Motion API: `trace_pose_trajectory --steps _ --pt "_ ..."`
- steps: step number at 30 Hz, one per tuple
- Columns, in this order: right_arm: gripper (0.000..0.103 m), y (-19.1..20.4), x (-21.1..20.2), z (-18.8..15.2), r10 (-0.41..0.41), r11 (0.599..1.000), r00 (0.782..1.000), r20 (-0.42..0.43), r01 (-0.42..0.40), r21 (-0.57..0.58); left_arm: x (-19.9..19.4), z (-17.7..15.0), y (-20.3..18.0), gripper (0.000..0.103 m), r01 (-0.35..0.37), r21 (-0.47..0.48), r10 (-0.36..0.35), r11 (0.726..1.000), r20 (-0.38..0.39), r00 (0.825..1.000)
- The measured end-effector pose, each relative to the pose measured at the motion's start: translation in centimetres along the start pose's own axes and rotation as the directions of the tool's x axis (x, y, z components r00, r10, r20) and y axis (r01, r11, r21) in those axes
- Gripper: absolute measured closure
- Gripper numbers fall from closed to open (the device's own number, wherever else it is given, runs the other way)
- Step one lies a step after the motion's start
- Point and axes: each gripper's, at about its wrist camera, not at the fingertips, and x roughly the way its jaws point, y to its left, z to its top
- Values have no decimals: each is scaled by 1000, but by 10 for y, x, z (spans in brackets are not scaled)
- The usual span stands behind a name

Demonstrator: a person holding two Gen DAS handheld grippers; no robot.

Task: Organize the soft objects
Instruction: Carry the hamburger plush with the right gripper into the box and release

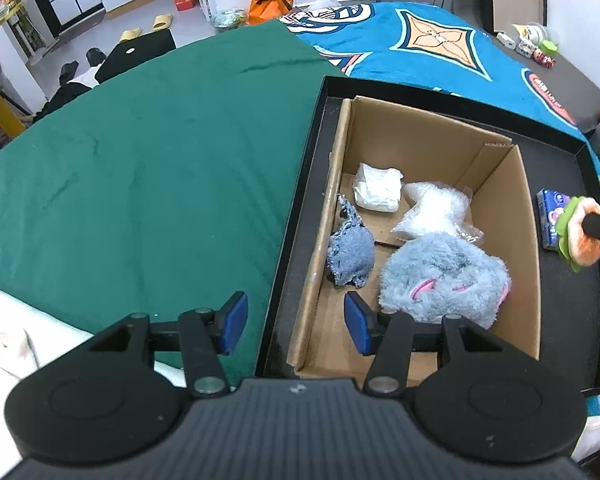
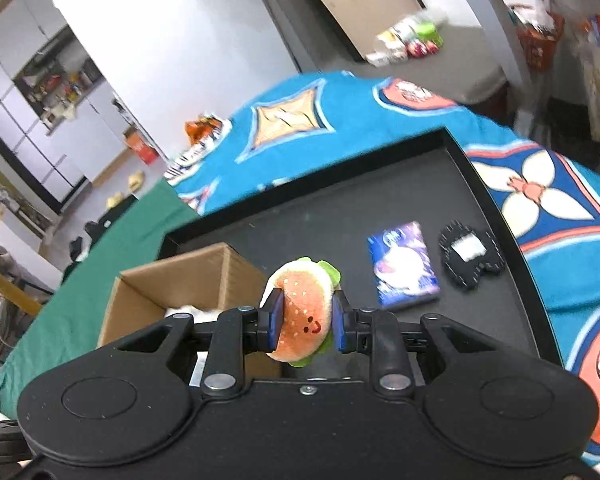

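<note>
A brown cardboard box [image 1: 516, 248] stands in a black tray [image 1: 300, 216]. Inside lie a fluffy grey-blue plush [image 1: 444, 276], a denim cloth [image 1: 350, 252], a white folded cloth [image 1: 378, 192] and a clear plastic bag [image 1: 432, 212]. My left gripper [image 1: 296, 322] is open and empty over the box's near left wall. My right gripper [image 2: 306, 320] is shut on a burger plush [image 2: 306, 312], held above the tray beside the box [image 2: 188, 280]. The burger plush also shows at the right edge of the left wrist view [image 1: 580, 232].
A blue-purple packet [image 2: 404, 268] and a black patch with a white label [image 2: 470, 258] lie on the tray floor [image 2: 320, 224]. The tray sits on a bed with a green sheet [image 1: 140, 160] and a blue patterned blanket [image 1: 420, 44].
</note>
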Motion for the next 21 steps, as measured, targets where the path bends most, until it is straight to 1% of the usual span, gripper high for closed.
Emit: trace_pose_trajectory --steps 2,5,8,14,17,21 --pt "78 4 -2 1 14 1000 1000 16 -13 -13 -1 1 2 51 15 -8 -15 1000 3 1000" --pt "78 11 -5 2 59 998 998 37 -58 -25 -2 2 4 52 33 -16 -33 999 15 999" --pt "78 18 -4 1 78 996 996 45 -76 -50 -1 2 6 52 52 -19 -52 998 20 998" --pt "78 35 -1 0 119 989 992 43 -115 -94 2 3 11 52 96 -27 -95 995 24 995" --pt "78 44 2 -3 127 985 991 29 -123 -122 4 3 12 55 119 -25 -118 993 24 993" --pt "78 54 5 -9 132 980 991 8 -129 -150 8 2 12 56 148 -16 -148 989 21 989"
